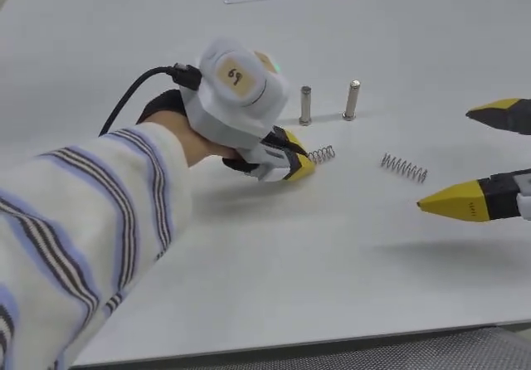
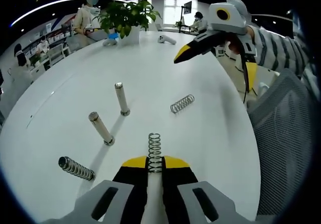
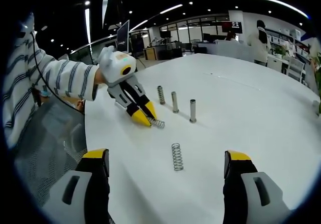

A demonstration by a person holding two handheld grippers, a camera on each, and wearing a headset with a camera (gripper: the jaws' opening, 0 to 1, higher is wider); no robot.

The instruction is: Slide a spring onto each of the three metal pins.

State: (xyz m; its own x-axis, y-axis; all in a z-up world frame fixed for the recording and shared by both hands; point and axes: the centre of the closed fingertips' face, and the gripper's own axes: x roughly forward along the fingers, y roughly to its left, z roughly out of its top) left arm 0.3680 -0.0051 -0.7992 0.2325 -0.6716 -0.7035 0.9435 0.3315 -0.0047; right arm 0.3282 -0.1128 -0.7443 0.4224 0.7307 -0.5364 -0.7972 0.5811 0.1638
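**Left holds a spring, bare pin next**

Head view: the fingers of my left gripper (image 1: 300, 164) are clamped on one end of a small coiled steel spring (image 1: 322, 154), low over the white table (image 1: 274, 287). Just beyond stand the first silver metal pin (image 1: 305, 104) and the second silver metal pin (image 1: 353, 99), both upright and bare. A loose steel spring (image 1: 404, 167) lies flat near my right gripper (image 1: 444, 160), whose fingers are spread wide and grip nothing.

Left gripper view: the held spring sticks straight out past my fingertips. A third pin (image 2: 76, 168) already wears a spring.

Right gripper view: the loose spring lies ahead between my open fingers, not touching them.

To do it well, I'd lift, tip the spring vertical and centre its free end over the first pin's top. I'd lower slowly, since that end may wobble, and let go only once the coils are on.
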